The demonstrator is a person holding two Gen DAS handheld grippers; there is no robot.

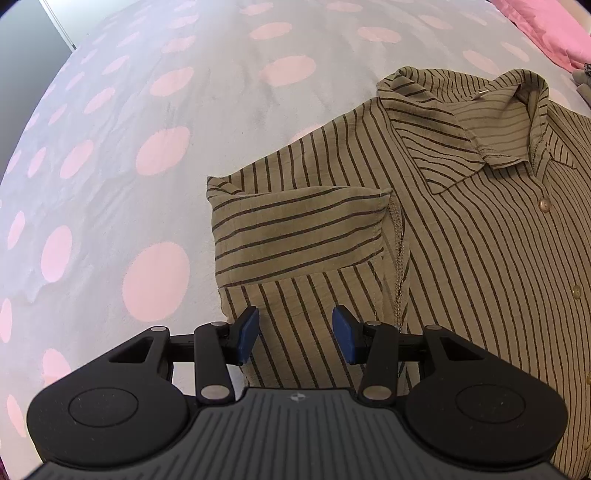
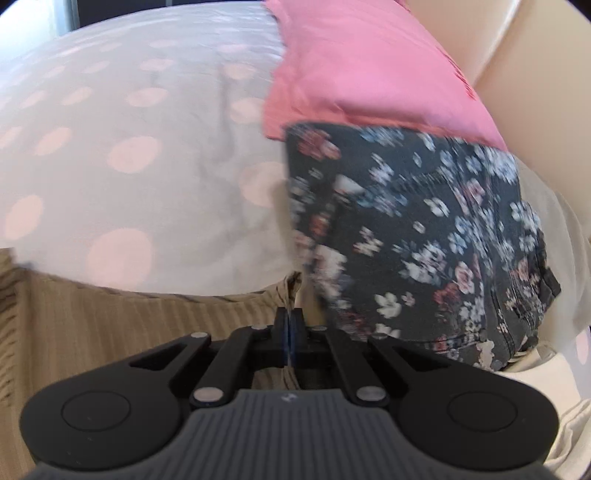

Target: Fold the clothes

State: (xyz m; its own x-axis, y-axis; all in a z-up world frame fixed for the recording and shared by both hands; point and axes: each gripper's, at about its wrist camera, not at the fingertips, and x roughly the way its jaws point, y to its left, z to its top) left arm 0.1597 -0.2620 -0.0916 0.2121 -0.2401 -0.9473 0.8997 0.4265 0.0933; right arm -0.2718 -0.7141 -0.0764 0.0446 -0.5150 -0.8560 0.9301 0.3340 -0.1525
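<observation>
An olive shirt with dark stripes (image 1: pixel 461 221) lies front up on the bed, collar at the far side. Its left sleeve (image 1: pixel 295 229) is folded in across the body. My left gripper (image 1: pixel 295 332) is open and empty, just above the shirt's left side below the folded sleeve. In the right wrist view, my right gripper (image 2: pixel 290 317) is shut on an edge of the striped shirt (image 2: pixel 147 314), which drapes to the left below it. That view is blurred by motion.
The bed cover (image 1: pixel 129 166) is pale grey with pink dots. A folded dark floral garment (image 2: pixel 424 236) lies right of my right gripper. A pink pillow (image 2: pixel 369 66) sits behind it, and also shows in the left wrist view (image 1: pixel 546 29).
</observation>
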